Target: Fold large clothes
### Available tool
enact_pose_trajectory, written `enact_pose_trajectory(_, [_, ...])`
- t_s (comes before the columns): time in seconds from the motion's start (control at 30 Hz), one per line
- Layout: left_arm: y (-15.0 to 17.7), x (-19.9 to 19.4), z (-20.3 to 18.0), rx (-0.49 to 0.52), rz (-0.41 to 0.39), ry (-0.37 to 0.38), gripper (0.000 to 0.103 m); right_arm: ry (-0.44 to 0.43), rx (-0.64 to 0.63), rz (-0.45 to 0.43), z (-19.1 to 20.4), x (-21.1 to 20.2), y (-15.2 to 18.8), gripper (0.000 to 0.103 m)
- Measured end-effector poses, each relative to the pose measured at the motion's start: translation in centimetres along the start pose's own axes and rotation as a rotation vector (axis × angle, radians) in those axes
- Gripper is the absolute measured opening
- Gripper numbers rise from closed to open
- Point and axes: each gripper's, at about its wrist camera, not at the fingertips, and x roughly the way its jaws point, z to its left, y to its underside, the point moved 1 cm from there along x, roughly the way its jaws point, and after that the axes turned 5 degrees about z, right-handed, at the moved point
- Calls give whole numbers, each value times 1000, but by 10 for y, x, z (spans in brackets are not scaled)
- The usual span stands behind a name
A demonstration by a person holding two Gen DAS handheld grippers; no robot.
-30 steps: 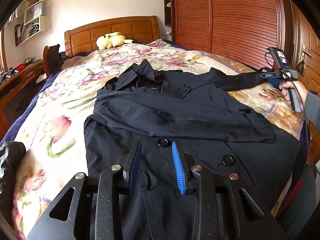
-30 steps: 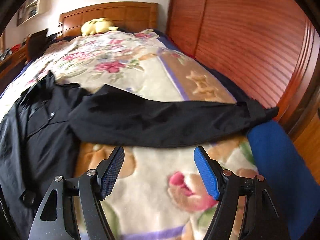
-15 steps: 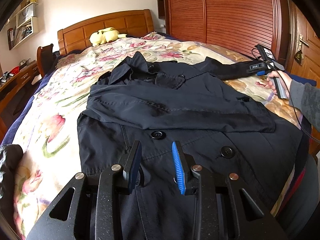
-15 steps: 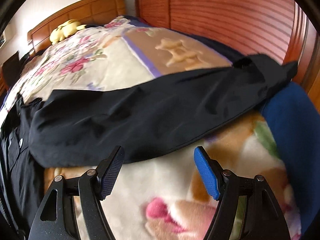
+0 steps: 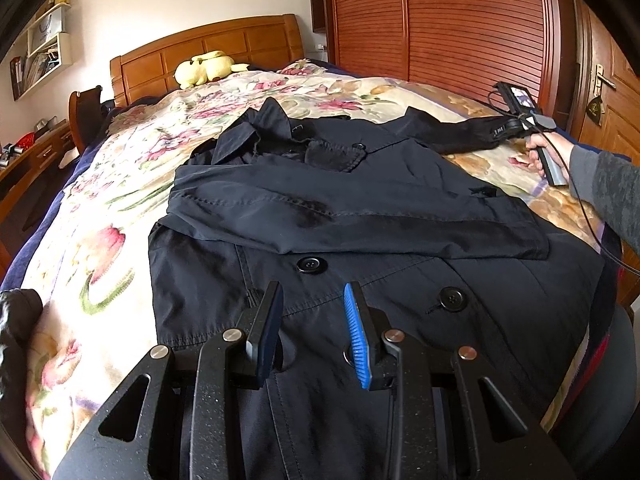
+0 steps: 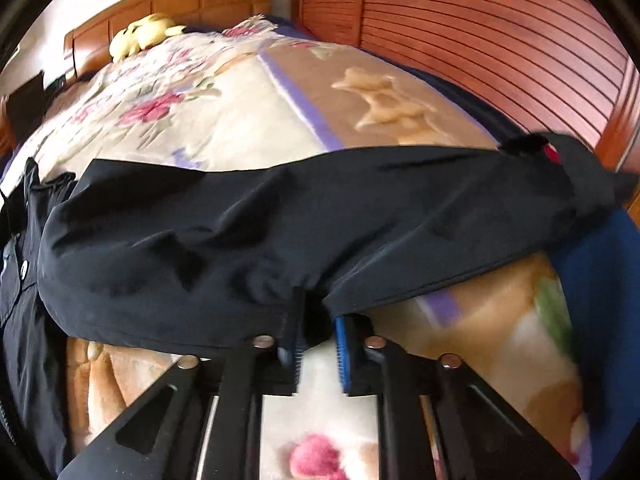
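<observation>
A dark navy coat (image 5: 360, 208) lies button-side up on the bed, with one sleeve folded across its chest. The other sleeve (image 6: 280, 216) stretches out sideways over the blanket. My left gripper (image 5: 314, 320) hovers over the coat's lower front, jaws apart with nothing pinched between them. My right gripper (image 6: 318, 332) is shut on the near edge of the outstretched sleeve, and the fabric bunches at its pads. In the left wrist view, the right gripper (image 5: 498, 134) shows at the sleeve's far end, held by a hand (image 5: 544, 148).
The bed carries a floral blanket (image 5: 120, 208), with a wooden headboard (image 5: 224, 48) and a yellow plush toy (image 5: 204, 68) at its far end. A slatted wooden wardrobe (image 5: 460, 20) stands along the right side. Blue bedding (image 6: 592, 280) shows at the bed's right edge. A desk (image 5: 24, 160) stands left.
My right gripper moved in to the outstretched sleeve and closed on its near edge; before, its jaws stood wide open over the blanket. The left gripper barely shifted.
</observation>
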Motion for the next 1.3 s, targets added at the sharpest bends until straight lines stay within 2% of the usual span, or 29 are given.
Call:
enact_pose_trajectory(0.13, [0,-1,0,-1,-5,-4,33,-5,22,-113,11,-35,-16,4])
enact_pose_trajectory(0.27, [0,-4,2,-11,-18,-2,33,-45,-48,-218,45,-77,-27,3])
enact_pose_trajectory(0.4, [-1,-8,4,-17,-29,2,33,-157,-166,-293,99,-118,-21,3])
enact_pose_trajectory(0.57, [0,-10,5,-23,-39,4,33,-299,-349,-329,176,-149,16,3])
enact_pose_trajectory(0.67, [0,-13,7,-30,-48,10,33,-388,-400,-314,200,-157,40,3])
enact_pose_trajectory(0.8, [0,-14,8,-37,-52,15,33,-447,-460,-231,223,-150,70,3])
enact_pose_trajectory(0.9, [0,-16,8,-36,-59,19,33,-466,-481,-173,228,-142,83,4])
enact_pose_trajectory(1.07, [-1,-18,8,-33,-65,24,33,-436,-522,-124,235,-143,92,4])
enact_pose_trajectory(1.17, [-1,-17,8,-34,-65,24,33,-414,-523,-111,242,-159,88,10])
enact_pose_trajectory(1.23, [-1,-18,7,-35,-66,24,33,-429,-523,-115,242,-170,87,19])
enact_pose_trajectory(1.3, [-1,-17,7,-35,-64,23,33,-423,-547,-149,241,-179,88,39])
